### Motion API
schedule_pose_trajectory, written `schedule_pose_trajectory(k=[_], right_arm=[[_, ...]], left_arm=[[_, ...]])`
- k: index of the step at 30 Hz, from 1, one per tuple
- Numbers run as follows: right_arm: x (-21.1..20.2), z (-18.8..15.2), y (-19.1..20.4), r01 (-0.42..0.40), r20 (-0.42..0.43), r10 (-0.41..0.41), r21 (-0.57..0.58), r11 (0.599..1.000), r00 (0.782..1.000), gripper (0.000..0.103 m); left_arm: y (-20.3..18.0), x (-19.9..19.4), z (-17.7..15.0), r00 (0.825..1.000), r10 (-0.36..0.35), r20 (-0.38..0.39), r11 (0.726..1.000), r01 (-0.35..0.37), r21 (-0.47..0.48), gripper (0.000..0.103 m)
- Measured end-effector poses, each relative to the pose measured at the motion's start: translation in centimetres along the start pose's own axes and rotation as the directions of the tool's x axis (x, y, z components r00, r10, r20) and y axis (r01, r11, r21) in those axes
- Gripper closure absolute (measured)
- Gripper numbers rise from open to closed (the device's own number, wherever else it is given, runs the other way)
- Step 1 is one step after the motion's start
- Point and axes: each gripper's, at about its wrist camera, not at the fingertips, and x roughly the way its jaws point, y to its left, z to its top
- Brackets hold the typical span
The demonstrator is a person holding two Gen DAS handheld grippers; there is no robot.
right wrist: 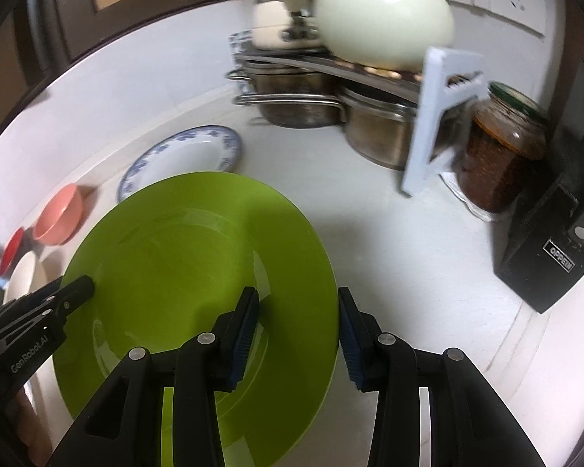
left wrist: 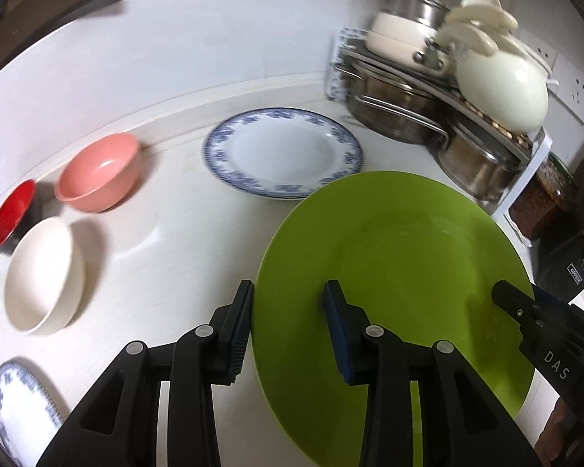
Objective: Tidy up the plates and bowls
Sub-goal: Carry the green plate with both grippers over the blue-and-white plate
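Two tools astride one green plate [left wrist: 393,272]: left tool [left wrist: 290,330] spread across its left rim, right tool [right wrist: 298,334] spread across its right rim. Glossy, lime, tilted above the bench [left wrist: 167,233]. Beyond: blue-patterned plate [left wrist: 282,151], pink bowl [left wrist: 99,171], cream bowl [left wrist: 39,272], red bowl [left wrist: 11,212] left; open bench between.

Big plate [left wrist: 401,272] near and to the right on the counter [left wrist: 167,233], its left edge between the left gripper's [left wrist: 288,330] fingers, its right edge between the right gripper's [right wrist: 298,334] fingers. Patterned plate [left wrist: 284,151] just behind it, farther off. Three bowls [left wrist: 43,272] close together at far left. Another patterned plate [left wrist: 23,408] near left. Rack of pots [left wrist: 440,93] at far right. Jar [right wrist: 502,151] right of the rack, box [right wrist: 545,241] nearer right.
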Motion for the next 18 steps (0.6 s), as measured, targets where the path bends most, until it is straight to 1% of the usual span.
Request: schedule_pose_trajectory(k=[8, 18], right_arm=[[-2.0, -0.8, 4.1, -0.052, 0.009, 0.053, -0.071, 0.996, 0.999, 0.062], [-4.5, -2.3, 9.4, -0.108, 0.016, 0.111, -0.133, 0.985, 0.994, 0.062]], left_arm=[[4.2, -3.5, -1.6, 0.998, 0.048, 0.032, 0.997, -0.045, -0.069, 0.067], [9.4, -7.4, -3.9, 0.993, 0.101, 0.064, 0.987, -0.092, -0.132, 0.067]])
